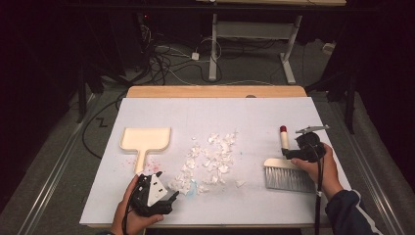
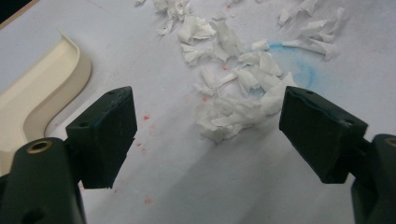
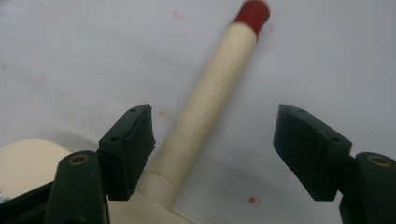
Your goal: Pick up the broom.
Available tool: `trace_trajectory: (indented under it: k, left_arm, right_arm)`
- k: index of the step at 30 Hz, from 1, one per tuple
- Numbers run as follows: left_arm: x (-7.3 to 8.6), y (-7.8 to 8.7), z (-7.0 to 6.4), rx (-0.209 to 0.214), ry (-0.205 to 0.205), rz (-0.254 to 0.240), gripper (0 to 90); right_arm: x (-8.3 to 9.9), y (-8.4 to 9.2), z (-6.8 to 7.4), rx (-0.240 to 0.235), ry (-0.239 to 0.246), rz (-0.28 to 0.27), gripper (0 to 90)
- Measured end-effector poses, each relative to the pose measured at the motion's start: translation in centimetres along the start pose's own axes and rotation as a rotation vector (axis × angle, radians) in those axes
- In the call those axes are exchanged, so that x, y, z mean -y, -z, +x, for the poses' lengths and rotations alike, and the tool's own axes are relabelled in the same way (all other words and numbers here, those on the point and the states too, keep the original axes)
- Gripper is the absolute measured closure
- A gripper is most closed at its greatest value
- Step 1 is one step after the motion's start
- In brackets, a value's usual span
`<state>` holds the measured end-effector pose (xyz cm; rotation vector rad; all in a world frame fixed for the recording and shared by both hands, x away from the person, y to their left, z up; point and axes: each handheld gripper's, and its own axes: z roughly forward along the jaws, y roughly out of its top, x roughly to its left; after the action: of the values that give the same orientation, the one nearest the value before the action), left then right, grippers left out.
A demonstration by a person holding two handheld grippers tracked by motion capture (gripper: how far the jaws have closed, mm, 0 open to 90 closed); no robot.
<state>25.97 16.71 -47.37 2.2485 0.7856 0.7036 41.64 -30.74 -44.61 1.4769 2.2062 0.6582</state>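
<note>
**A:** From the high view I have the white tabletop [image 1: 254, 112], the cream dustpan [image 1: 146, 139] at its left with the handle toward me, a scatter of torn paper scraps [image 1: 210, 159] in the middle, and the brush [image 1: 286, 169] at the right. What do your gripper views add?

**B:** The right gripper view gives me the brush handle [image 3: 205, 107] close up: cream, with a red cap at the far end, lying flat on the tabletop. The right gripper [image 3: 212, 144] has its fingers spread, with the handle between them, just beside the left-hand finger [image 3: 128, 149]; whether that one touches it I cannot tell. The other finger is well apart from it. From above I only see my hand over the handle near the bristle head.

**A:** And the left gripper [image 2: 208, 130]?

**B:** Fingers spread wide, nothing between them but tabletop. Its view shows paper scraps just ahead, a faint blue smear under them, small red specks, and the dustpan's rim [image 2: 70, 65] at the left edge.

**A:** Anything in the dustpan?

**B:** From above, its tray looks bare; the scraps all lie on the tabletop beside it.
</note>
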Motion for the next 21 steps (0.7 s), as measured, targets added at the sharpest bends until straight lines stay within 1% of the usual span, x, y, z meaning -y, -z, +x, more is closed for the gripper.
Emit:
trace_trajectory:
  k: [1,2,3,4,5,7,8,10,11,13,14,15,16,21]
  left_arm:
    - [0.0,0.0,0.0,0.000,0.000,0.001,18.3]
    - [0.0,0.1,0.0,-0.002,-0.001,0.002,18.3]
    - [0.0,0.1,0.0,-0.002,-0.001,0.002,18.3]
    - [0.1,0.1,0.0,-0.003,-0.001,0.004,18.3]
    - [0.1,0.1,0.0,-0.002,-0.001,0.006,18.3]
    - [0.1,0.0,0.0,-0.002,-0.003,0.007,18.3]
    - [0.0,0.0,-0.1,-0.002,-0.006,0.008,18.3]
    - [-0.1,0.0,-0.1,-0.001,-0.011,0.008,18.3]
    - [-0.1,-0.1,-0.1,0.001,-0.014,0.009,18.3]
    - [-0.1,-0.1,-0.1,0.001,-0.015,0.010,18.3]
    - [-0.1,-0.1,-0.1,0.002,-0.014,0.009,18.3]
    - [-0.1,-0.2,-0.1,0.003,-0.014,0.008,18.3]
    - [-0.2,-0.2,-0.1,0.006,-0.016,0.009,18.3]
    - [-0.3,-0.3,-0.2,0.009,-0.017,0.010,18.3]
  right_arm:
    - [0.0,-0.6,-0.1,-0.018,-0.005,0.032,34.5]
    - [0.0,-1.1,-0.1,-0.056,-0.011,0.056,36.2]
    - [0.0,-1.1,-0.1,-0.056,-0.011,0.056,36.2]
    - [-0.2,-1.2,0.2,-0.047,0.021,0.059,46.3]
    - [-0.4,-1.2,0.5,-0.064,0.030,0.050,52.2]
    - [-0.5,-1.3,1.0,-0.054,0.052,0.048,57.9]
    - [-0.6,-1.3,1.1,-0.061,0.054,0.046,60.3]
    - [-0.6,-1.4,1.0,-0.074,0.050,0.038,63.4]
    - [-0.6,-1.4,1.0,-0.074,0.050,0.038,63.4]
    - [-0.6,-1.4,1.0,-0.080,0.056,0.031,65.8]
    - [-0.5,-1.5,0.9,-0.081,0.059,0.024,69.2]
    - [-0.5,-1.5,0.9,-0.081,0.059,0.024,69.2]
    - [-0.5,-1.5,1.0,-0.082,0.070,0.016,71.5]
    - [-0.5,-1.4,0.9,-0.084,0.075,0.008,71.6]
